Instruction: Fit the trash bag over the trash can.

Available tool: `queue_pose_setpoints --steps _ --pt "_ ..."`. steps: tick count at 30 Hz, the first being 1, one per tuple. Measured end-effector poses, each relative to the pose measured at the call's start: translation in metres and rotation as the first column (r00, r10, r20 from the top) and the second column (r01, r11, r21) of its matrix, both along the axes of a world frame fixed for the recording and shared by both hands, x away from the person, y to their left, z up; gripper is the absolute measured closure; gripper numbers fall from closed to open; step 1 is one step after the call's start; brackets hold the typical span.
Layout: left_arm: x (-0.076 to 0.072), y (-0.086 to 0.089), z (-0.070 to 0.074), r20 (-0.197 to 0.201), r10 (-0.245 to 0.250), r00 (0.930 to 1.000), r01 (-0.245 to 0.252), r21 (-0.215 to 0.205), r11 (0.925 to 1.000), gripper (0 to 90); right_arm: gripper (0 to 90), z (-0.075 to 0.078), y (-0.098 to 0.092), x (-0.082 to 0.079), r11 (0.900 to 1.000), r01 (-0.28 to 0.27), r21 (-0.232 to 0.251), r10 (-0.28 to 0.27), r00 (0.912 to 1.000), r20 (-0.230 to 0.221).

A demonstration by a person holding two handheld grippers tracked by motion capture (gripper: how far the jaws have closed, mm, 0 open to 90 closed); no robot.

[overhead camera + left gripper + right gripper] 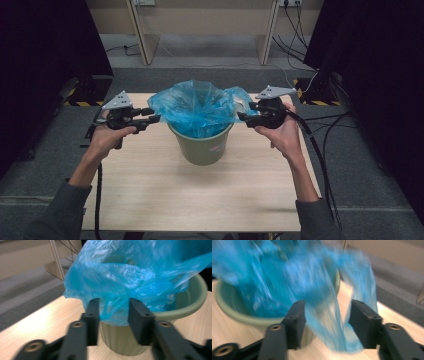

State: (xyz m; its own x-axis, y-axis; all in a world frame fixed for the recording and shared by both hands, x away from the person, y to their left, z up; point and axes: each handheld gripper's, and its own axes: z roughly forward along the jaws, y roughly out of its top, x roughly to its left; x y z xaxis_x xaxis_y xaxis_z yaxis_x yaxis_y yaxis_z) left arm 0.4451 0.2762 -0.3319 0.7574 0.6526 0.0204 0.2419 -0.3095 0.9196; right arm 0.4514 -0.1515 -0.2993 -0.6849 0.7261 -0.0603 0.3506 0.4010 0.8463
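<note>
High view: both grippers, left [155,119] and right [241,117], flank the bucket [201,145] near the table's [150,195] far edge, jaws spread around the blue bag's [195,107] rim, apparently to fit it.

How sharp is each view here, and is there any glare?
High view: sharp, dim at the sides, no glare. Left gripper view: blue bag slightly soft, fingers blurred near the lens. Right gripper view: bag heavily motion-smeared, green bucket soft.

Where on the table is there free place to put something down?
The wide bare strip of table between the green bucket and the near edge is free, between the two forearms. It is crowded at the bucket's sides, where the left tool, right tool and blue bag meet.
</note>
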Motion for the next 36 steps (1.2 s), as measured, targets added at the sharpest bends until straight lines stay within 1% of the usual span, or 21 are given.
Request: queue_pose_setpoints --steps 2,6,8,11,13,15,17,19,20,22,23,25,27,28,29,30,31,32,33,34,36 --pt "-0.009 0.0 0.007 0.019 -0.008 0.9998 0.008 -0.002 1.0 51.9 39.3 0.005 0.005 0.0 1.0 0.005 0.006 -0.005 0.9999 0.014" --pt "-0.024 -0.009 0.021 0.057 -0.046 0.9973 0.045 0.006 0.999 50.2 38.9 0.003 0.015 0.005 1.0 0.009 0.014 -0.009 0.9999 -0.005" --pt "-0.03 -0.019 0.027 0.071 -0.078 0.9944 0.078 0.009 0.9969 49.5 38.9 0.001 0.017 0.007 1.0 0.009 0.016 -0.009 0.9999 -0.011" --pt "-0.031 -0.037 0.032 0.076 -0.12 0.9899 0.119 0.015 0.9928 46.8 38.9 0.0 0.018 0.009 1.0 0.01 0.027 -0.01 0.9998 -0.019" --pt "-0.029 -0.056 0.032 0.071 -0.155 0.9854 0.153 0.033 0.9877 45.6 38.9 -0.001 0.019 0.011 0.999 0.013 0.037 -0.012 0.9995 -0.03" --pt "-0.025 -0.072 0.031 0.07 -0.174 0.9824 0.171 0.044 0.9843 42.0 38.9 -0.001 0.019 0.011 0.999 0.014 0.044 -0.012 0.9993 -0.035" --pt "-0.019 -0.09 0.028 0.078 -0.177 0.9812 0.173 0.049 0.9837 37.0 38.7 -0.001 0.019 0.011 0.999 0.012 0.041 -0.011 0.9993 -0.035" --pt "-0.012 -0.105 0.023 0.086 -0.174 0.981 0.167 0.081 0.9826 34.3 38.2 -0.002 0.02 0.01 0.999 0.013 0.04 -0.011 0.9992 -0.04" --pt "-0.007 -0.115 0.019 0.081 -0.174 0.9815 0.166 0.098 0.9813 32.4 37.7 -0.002 0.02 0.011 0.999 0.01 0.035 -0.009 0.9992 -0.038" --pt "0.002 -0.125 0.013 0.061 -0.164 0.9845 0.157 0.114 0.981 32.6 36.2 -0.005 0.023 0.012 1.0 0.011 0.02 -0.01 0.9989 -0.046" --pt "0.005 -0.127 0.012 0.06 -0.161 0.9852 0.153 0.12 0.981 39.4 35.5 -0.007 0.025 0.013 1.0 0.011 0.014 -0.011 0.9985 -0.053" --pt "0.011 -0.126 0.011 0.068 -0.157 0.9852 0.149 0.108 0.9829 64.8 35.0 -0.011 0.027 0.016 1.0 0.017 0.01 -0.016 0.9978 -0.064" --pt "0.015 -0.118 0.013 0.09 -0.138 0.9864 0.129 0.102 0.9864 80.6 36.4 -0.014 0.029 0.02 1.0 0.02 0.002 -0.02 0.997 -0.075" --pt "0.017 -0.112 0.015 0.096 -0.124 0.9876 0.115 0.097 0.9886 84.4 38.7 -0.016 0.029 0.021 1.0 0.022 -0.001 -0.022 0.9962 -0.084" --pt "0.019 -0.104 0.016 0.095 -0.113 0.989 0.105 0.086 0.9908 86.5 43.4 -0.018 0.029 0.023 1.0 0.018 -0.009 -0.019 0.9957 -0.091" --pt "0.02 -0.095 0.018 0.091 -0.099 0.9909 0.093 0.065 0.9935 87.0 50.9 -0.02 0.029 0.024 1.0 0.009 -0.013 -0.01 0.9961 -0.088" --pt "0.022 -0.086 0.02 0.086 -0.082 0.9929 0.079 0.037 0.9962 86.8 58.6 -0.021 0.029 0.024 1.0 -0.005 -0.02 0.003 0.9964 -0.085" --pt "0.024 -0.073 0.022 0.078 -0.066 0.9948 0.066 0.008 0.9978 86.6 63.3 -0.023 0.028 0.025 0.999 -0.025 -0.029 0.023 0.9967 -0.078" --pt "0.025 -0.065 0.022 0.077 -0.051 0.9957 0.052 -0.008 0.9986 86.6 70.3 -0.024 0.027 0.025 0.999 -0.032 -0.028 0.03 0.9967 -0.075" --pt "0.027 -0.053 0.023 0.076 -0.025 0.9968 0.027 -0.029 0.9992 86.5 74.5 -0.025 0.027 0.025 0.999 -0.035 -0.034 0.033 0.9967 -0.074" --pt "0.029 -0.038 0.023 0.067 -0.003 0.9977 0.006 -0.043 0.999 86.5 82.2 -0.026 0.025 0.025 0.998 -0.055 -0.031 0.053 0.9961 -0.071"
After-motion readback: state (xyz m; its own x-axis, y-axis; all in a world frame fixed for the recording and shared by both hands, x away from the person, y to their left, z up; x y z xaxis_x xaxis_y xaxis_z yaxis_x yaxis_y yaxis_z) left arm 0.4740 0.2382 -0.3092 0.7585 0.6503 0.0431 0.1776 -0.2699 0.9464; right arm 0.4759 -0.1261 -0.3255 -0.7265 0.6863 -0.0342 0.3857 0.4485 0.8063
